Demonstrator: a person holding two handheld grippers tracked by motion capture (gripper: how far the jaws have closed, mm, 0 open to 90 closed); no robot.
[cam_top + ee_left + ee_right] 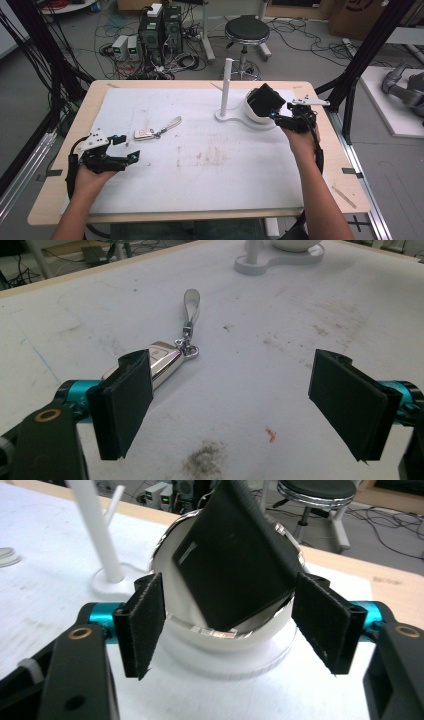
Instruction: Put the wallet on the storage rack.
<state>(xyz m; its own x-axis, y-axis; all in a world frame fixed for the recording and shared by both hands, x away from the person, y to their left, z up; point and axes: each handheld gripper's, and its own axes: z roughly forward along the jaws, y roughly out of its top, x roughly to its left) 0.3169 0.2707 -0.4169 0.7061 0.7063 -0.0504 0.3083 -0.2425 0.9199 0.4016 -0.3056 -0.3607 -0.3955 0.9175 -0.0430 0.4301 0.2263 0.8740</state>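
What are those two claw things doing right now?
Left gripper: open, empty, near the key fob.
Right gripper: open, around the white bowl, holding nothing.

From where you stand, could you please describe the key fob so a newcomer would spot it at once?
Start at the white mat covering the table, then go to its left half, just beyond the left gripper. The key fob lies flat there, silvery, the sole item trailing a grey strap.

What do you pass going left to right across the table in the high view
Left gripper → key fob → its grey strap → white upright post → black box tilted in the white bowl → right gripper.
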